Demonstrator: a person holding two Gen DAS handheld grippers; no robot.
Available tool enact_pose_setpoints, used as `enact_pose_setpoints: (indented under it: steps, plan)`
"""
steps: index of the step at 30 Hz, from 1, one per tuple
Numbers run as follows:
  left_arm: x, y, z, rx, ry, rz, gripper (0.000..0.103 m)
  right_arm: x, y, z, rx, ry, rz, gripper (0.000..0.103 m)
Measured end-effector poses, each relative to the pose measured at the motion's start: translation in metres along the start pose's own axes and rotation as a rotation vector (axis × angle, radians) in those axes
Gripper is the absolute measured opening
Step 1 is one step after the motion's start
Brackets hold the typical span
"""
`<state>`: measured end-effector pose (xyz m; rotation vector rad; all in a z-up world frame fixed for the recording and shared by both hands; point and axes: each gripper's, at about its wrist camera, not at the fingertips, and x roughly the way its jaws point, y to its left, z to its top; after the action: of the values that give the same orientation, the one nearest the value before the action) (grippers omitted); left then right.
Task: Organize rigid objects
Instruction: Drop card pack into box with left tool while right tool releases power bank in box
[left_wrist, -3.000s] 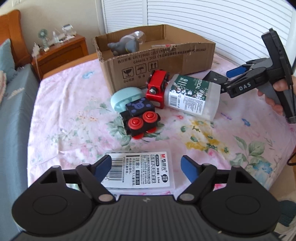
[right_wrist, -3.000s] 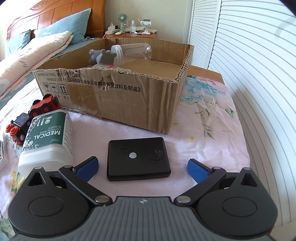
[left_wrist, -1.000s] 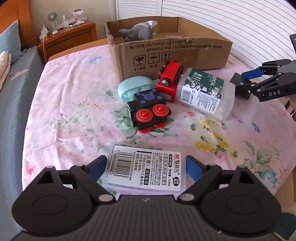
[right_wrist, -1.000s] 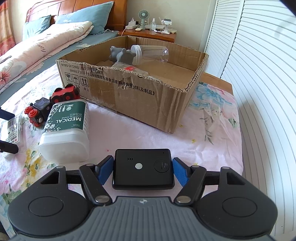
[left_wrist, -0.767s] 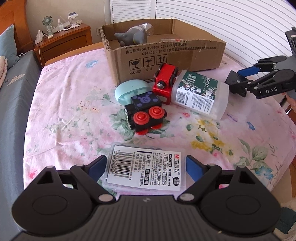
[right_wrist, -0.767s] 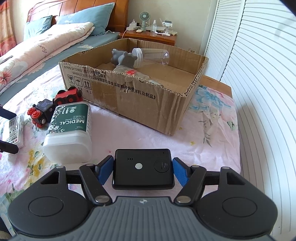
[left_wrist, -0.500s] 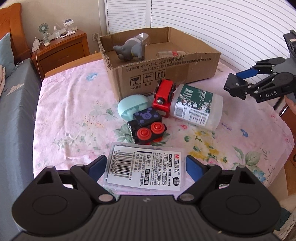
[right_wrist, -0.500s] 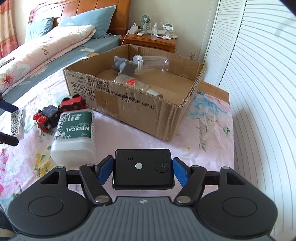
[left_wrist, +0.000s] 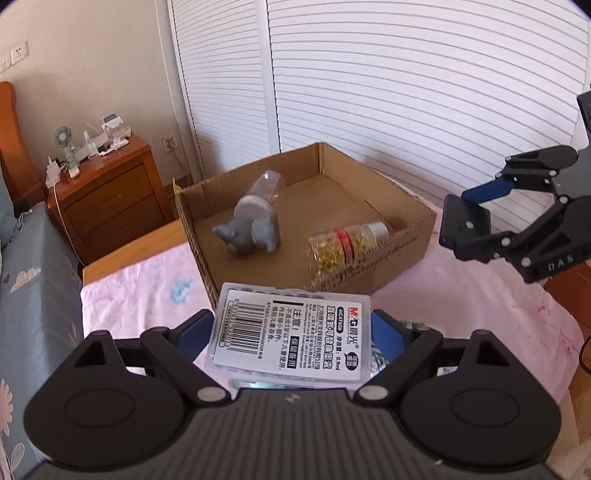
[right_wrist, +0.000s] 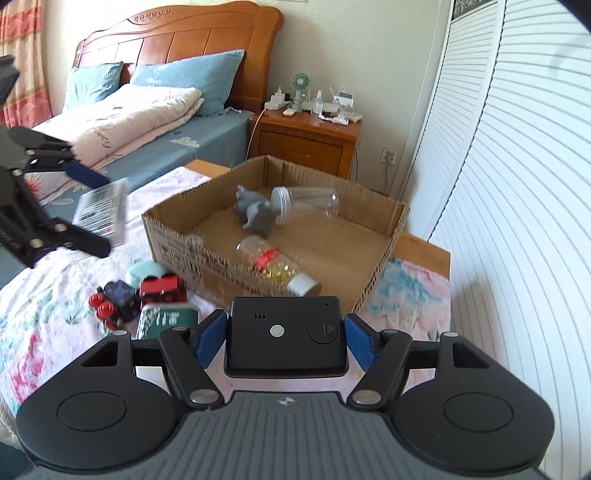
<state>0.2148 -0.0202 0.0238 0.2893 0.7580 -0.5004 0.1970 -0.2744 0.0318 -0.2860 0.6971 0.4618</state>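
Note:
My left gripper (left_wrist: 291, 334) is shut on a clear flat case with a white barcode label (left_wrist: 291, 328), held in the air before the cardboard box (left_wrist: 406, 236). My right gripper (right_wrist: 286, 338) is shut on a flat black device (right_wrist: 286, 334), raised in front of the same box (right_wrist: 391, 240). Inside the box lie a grey elephant toy with a clear bottle (right_wrist: 258, 214) and a jar of yellow capsules (right_wrist: 273, 264). In the right wrist view the left gripper (right_wrist: 92, 206) with its case hangs at the left. The right gripper (left_wrist: 476, 218) shows at the right of the left wrist view.
On the floral bedspread (right_wrist: 44, 314) in front of the box lie a black toy train (right_wrist: 114, 301), a red toy train (right_wrist: 162, 288), a mint case (right_wrist: 146, 269) and a green-labelled jar (right_wrist: 166, 319). A wooden nightstand (right_wrist: 306, 138) and louvred doors (right_wrist: 517, 166) stand behind.
Both grippers have risen with their loads off the bedspread. The views now look down into the box, and the toys have dropped low or out of sight.

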Motion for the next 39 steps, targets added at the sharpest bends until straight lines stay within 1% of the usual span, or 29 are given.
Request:
enact_pose_setpoints:
  steps: [4, 8, 10, 13, 15, 17, 20, 24, 29, 35, 39]
  plan:
    - [0.025, 0.003, 0.024, 0.003, 0.002, -0.005, 0.09, 0.005, -0.003, 0.012, 0.009, -0.005, 0.003, 0.074]
    - [0.049, 0.007, 0.036, -0.004, 0.019, -0.006, 0.09, 0.009, -0.005, 0.02, 0.01, -0.005, 0.001, 0.074]
    - [0.059, 0.01, 0.039, -0.03, 0.019, 0.003, 0.09, 0.012, -0.007, 0.024, 0.013, -0.006, 0.0, 0.074]
    - [0.072, 0.019, 0.042, -0.096, 0.029, 0.012, 0.093, 0.017, -0.008, 0.029, 0.02, -0.003, 0.001, 0.074]
    - [0.075, 0.024, 0.041, -0.131, 0.026, 0.021, 0.093, 0.022, -0.007, 0.032, 0.019, 0.002, 0.002, 0.074]
    - [0.074, 0.025, 0.037, -0.138, 0.025, 0.033, 0.093, 0.026, -0.006, 0.036, 0.018, 0.009, 0.002, 0.074]
    - [0.068, 0.022, 0.032, -0.112, 0.028, 0.067, 0.096, 0.031, -0.005, 0.041, 0.015, 0.019, 0.0, 0.074]
    - [0.054, 0.019, 0.022, -0.085, -0.008, 0.08, 0.098, 0.038, -0.003, 0.049, 0.018, 0.028, -0.007, 0.074]
    - [0.034, 0.017, 0.0, -0.108, -0.053, 0.054, 0.101, 0.052, -0.002, 0.059, 0.024, 0.053, -0.032, 0.074]
    - [0.012, 0.011, -0.031, -0.1, -0.086, 0.101, 0.101, 0.074, -0.004, 0.078, 0.044, 0.087, -0.069, 0.074]
    - [0.001, 0.017, -0.044, -0.137, -0.099, 0.112, 0.101, 0.089, -0.007, 0.098, 0.05, 0.082, -0.111, 0.074]
